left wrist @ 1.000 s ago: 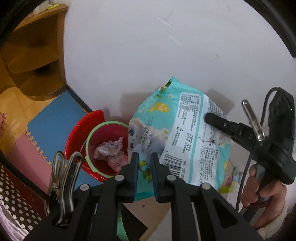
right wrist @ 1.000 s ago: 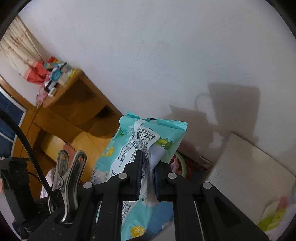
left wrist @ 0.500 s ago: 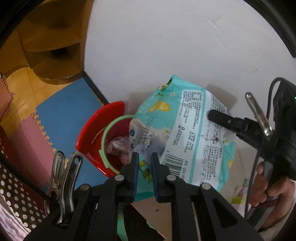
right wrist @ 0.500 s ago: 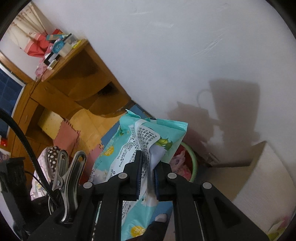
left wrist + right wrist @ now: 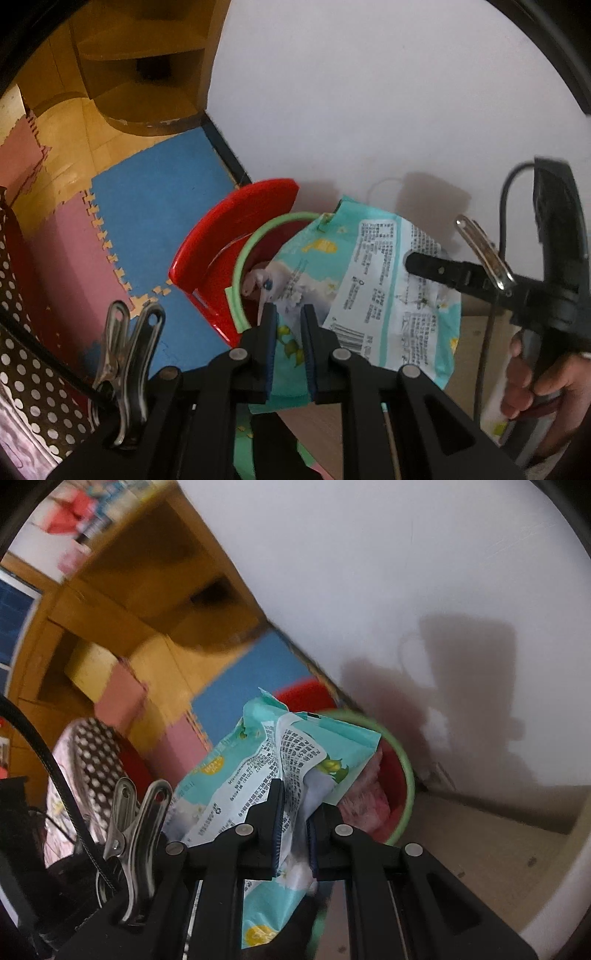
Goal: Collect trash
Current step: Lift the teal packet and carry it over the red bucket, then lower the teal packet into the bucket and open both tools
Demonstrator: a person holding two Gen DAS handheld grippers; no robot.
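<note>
Package: teal wrapper (image 5: 373, 295) held between both claws, hanging over the green-rimmed bin (image 5: 255, 243).
Left claw (image 5: 286, 314): nearly shut, pinching the wrapper's lower edge.
Right claw (image 5: 293, 805): nearly shut on the opposite edge.
Change: a second ago the bin sat lower-left of the wrapper; now the wrapper overlaps its rim, both claws having come down. Drop looks close.
Left view only: red lid (image 5: 236, 236) standing open behind the bin; hand (image 5: 539, 384) gripping the right tool.
Right view only: pink rubbish (image 5: 364, 801) already inside the bin.
</note>
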